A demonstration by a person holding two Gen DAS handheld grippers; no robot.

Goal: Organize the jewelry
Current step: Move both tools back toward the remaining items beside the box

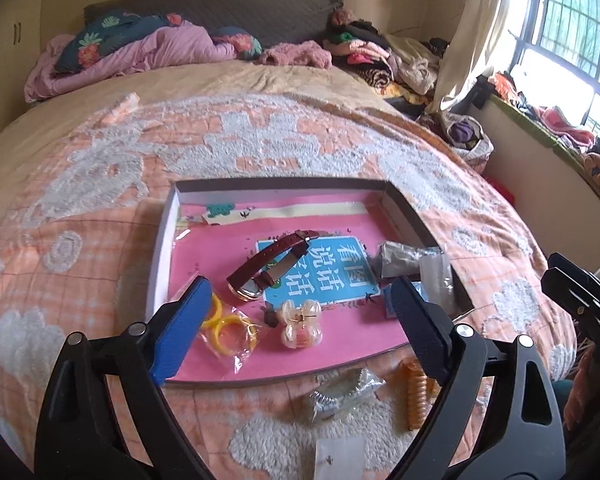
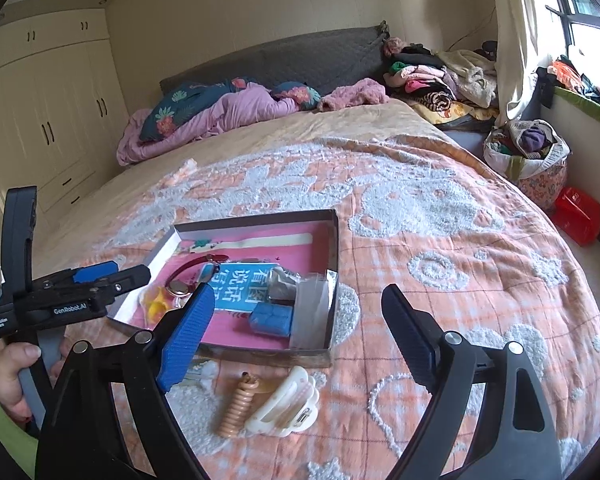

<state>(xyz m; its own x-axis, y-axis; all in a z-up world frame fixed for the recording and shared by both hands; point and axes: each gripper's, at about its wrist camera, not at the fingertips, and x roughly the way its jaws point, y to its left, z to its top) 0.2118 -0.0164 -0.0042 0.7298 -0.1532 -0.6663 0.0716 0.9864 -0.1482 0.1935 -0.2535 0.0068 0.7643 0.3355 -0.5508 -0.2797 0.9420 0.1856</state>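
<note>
A shallow box (image 1: pixel 404 208) with a pink lining lies on the bed; it also shows in the right wrist view (image 2: pixel 334 240). In it lie a brown-strap watch (image 1: pixel 272 266), yellow rings in a clear bag (image 1: pixel 228 330), a peach hair claw (image 1: pixel 300 322), a silver packet (image 1: pixel 398 258) and a blue packet (image 2: pixel 270 318). My left gripper (image 1: pixel 300 332) is open and empty over the box's near side. My right gripper (image 2: pixel 296 338) is open and empty above the box's near right corner. On the bedspread in front lie a white hair claw (image 2: pixel 284 402), a tan coil hair tie (image 2: pixel 238 406) and a bagged silver piece (image 1: pixel 342 394).
The orange and white bedspread (image 2: pixel 440 248) covers the bed. Pillows and a pink quilt (image 2: pixel 220 114) lie at the headboard. Piled clothes (image 2: pixel 428 76), a cloth bag (image 2: pixel 528 160) and a red stool (image 2: pixel 578 214) stand at the right. Wardrobes (image 2: pixel 40 120) line the left wall.
</note>
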